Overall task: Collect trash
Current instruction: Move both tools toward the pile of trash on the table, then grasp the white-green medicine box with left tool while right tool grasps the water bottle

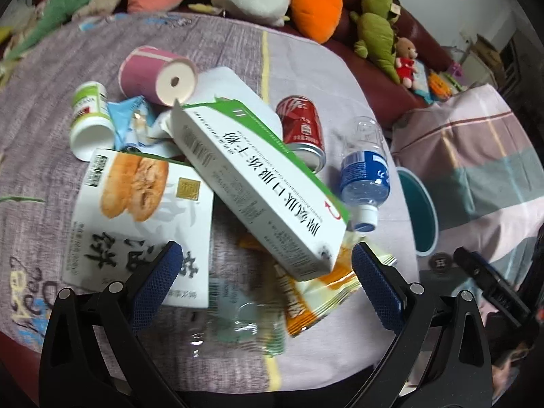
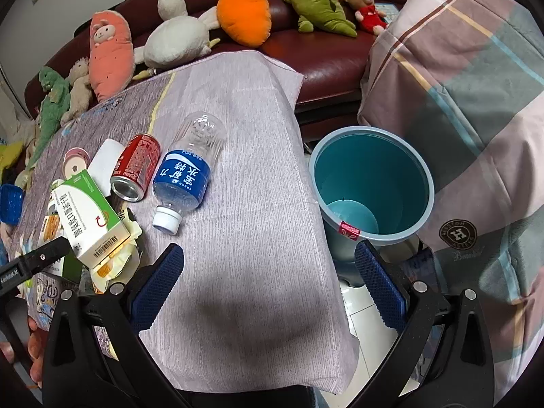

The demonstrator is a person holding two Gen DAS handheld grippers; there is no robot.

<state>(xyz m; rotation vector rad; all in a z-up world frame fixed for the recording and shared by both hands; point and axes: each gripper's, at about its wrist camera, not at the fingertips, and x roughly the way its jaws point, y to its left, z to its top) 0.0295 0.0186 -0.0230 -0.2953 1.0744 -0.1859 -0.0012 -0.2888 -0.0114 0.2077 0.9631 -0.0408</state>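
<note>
While both tools gape – left tool (image 1: 263,260) over medicine box (image 1: 261,183), bin (image 2: 372,183) beside table edge (image 2: 319,204).

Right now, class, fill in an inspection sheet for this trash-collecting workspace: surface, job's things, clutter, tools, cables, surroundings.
Surface: table under a mauve cloth.
Job's things: green-white carton lying tilted on the pile; red can and water bottle on their sides; teal bin beside the table, holding no trash.
Clutter: pink roll, pill jar, food box, wrappers.
Tools: left tool open above the pile; right tool open, holding nothing.
Cables: nothing seen.
Surroundings: sofa with plush toys; checked cover.
</note>
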